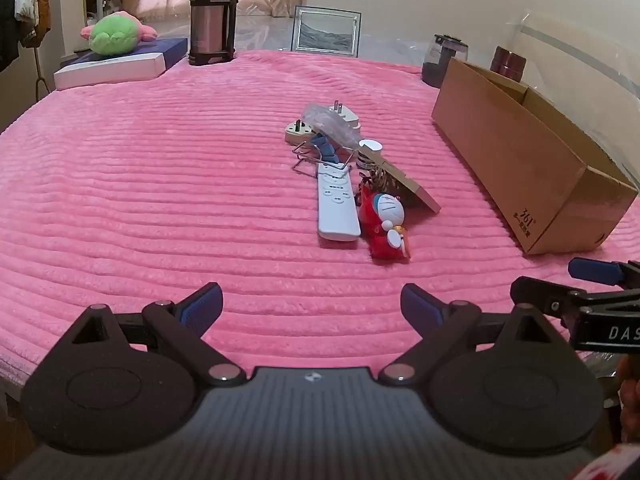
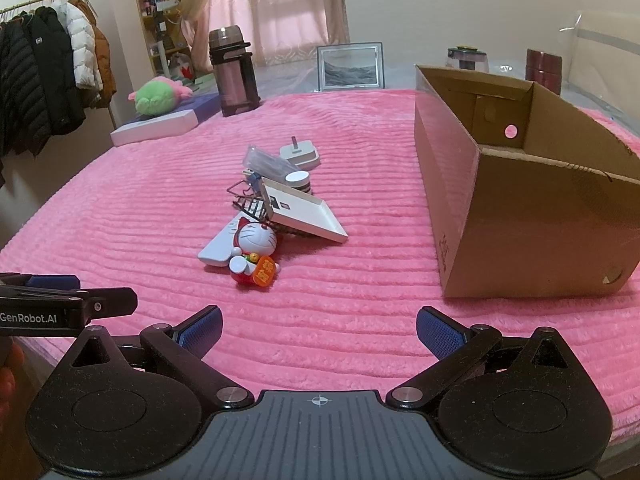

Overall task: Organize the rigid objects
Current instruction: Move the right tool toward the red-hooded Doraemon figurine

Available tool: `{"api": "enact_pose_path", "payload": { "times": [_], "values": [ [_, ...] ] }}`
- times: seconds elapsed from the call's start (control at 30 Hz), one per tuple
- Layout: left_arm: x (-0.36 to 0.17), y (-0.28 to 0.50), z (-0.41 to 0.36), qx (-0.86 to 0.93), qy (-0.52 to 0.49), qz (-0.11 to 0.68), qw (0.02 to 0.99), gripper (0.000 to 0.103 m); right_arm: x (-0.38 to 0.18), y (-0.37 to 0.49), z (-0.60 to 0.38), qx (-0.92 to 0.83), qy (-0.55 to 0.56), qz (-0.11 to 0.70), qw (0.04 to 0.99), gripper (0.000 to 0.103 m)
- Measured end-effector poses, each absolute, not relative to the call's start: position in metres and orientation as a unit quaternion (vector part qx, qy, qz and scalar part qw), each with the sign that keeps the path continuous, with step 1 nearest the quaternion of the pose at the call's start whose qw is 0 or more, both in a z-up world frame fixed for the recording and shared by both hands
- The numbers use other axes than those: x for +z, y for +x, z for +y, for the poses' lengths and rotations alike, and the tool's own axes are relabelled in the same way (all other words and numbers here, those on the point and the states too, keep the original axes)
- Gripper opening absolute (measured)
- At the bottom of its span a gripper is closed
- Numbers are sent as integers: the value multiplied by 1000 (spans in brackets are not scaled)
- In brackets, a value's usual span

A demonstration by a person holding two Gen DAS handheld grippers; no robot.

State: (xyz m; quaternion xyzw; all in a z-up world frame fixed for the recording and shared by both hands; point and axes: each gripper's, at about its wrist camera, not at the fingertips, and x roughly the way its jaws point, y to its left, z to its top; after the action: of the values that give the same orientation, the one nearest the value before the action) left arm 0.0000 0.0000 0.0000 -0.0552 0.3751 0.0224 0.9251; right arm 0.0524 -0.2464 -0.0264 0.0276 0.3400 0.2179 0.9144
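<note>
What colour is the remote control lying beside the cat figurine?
White. The remote control shows best in the left wrist view.

The white tray (image 2: 304,216) hides part of the wire rack (image 2: 250,200).

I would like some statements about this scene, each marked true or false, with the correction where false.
1. Both claws, left claw and right claw, are open and hold nothing. True.
2. The white remote lies inside the cardboard box. False: it lies on the pink blanket, in the pile beside the box.
3. The Doraemon figure lies against the remote. True.
4. The cardboard box is closed with a lid. False: its top is open.
5. The thermos lies on its side. False: it stands upright.
</note>
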Motion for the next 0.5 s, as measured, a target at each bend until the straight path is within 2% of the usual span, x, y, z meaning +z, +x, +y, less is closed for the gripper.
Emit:
{"api": "enact_pose_path", "payload": {
  "times": [0.5],
  "values": [
    [1, -1, 2, 21, -59, 375, 925, 94, -27, 53, -245, 218, 27, 341, 914, 101]
  ]
}}
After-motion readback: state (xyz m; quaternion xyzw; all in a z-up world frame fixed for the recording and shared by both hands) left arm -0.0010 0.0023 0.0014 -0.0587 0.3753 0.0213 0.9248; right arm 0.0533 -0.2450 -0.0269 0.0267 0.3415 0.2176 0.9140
